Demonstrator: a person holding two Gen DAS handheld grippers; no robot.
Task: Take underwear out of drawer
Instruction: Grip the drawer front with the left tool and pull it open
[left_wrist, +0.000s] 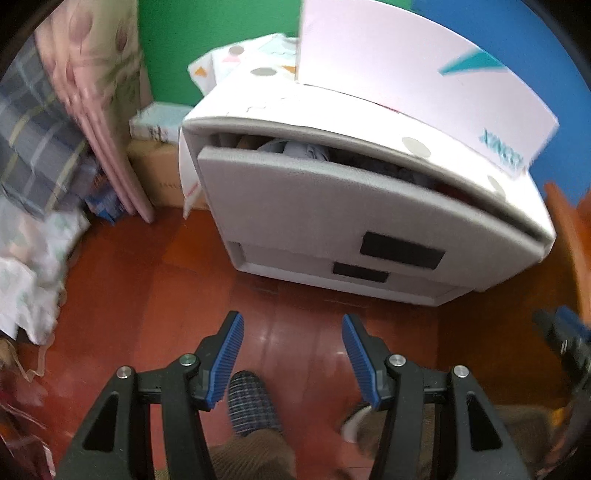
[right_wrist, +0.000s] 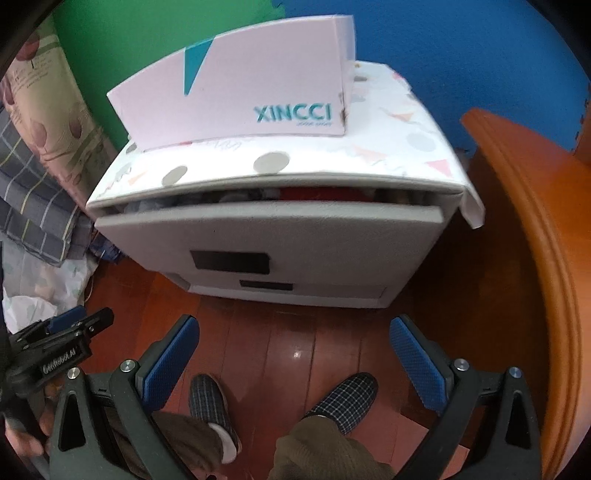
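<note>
A small white cabinet stands on the floor with its grey top drawer (left_wrist: 354, 206) (right_wrist: 280, 236) pulled out a crack. Through the gap I see crumpled clothes, pale blue-grey (left_wrist: 299, 149) and red (right_wrist: 314, 194); no single piece of underwear can be told apart. My left gripper (left_wrist: 291, 325) hangs open over the floor, well short of the drawer front, nothing between its blue pads. My right gripper (right_wrist: 295, 328) is also open and empty, wider, facing the drawer front from above. The left gripper (right_wrist: 66, 325) also shows at the left edge of the right wrist view.
A pink XINCCI box (right_wrist: 236, 96) sits on the cabinet top. An orange wooden furniture edge (right_wrist: 532, 266) curves close on the right. Folded bedding and bags (left_wrist: 48, 147) pile up on the left. A person's slippered feet (right_wrist: 343, 395) stand on the red wooden floor (left_wrist: 155, 280).
</note>
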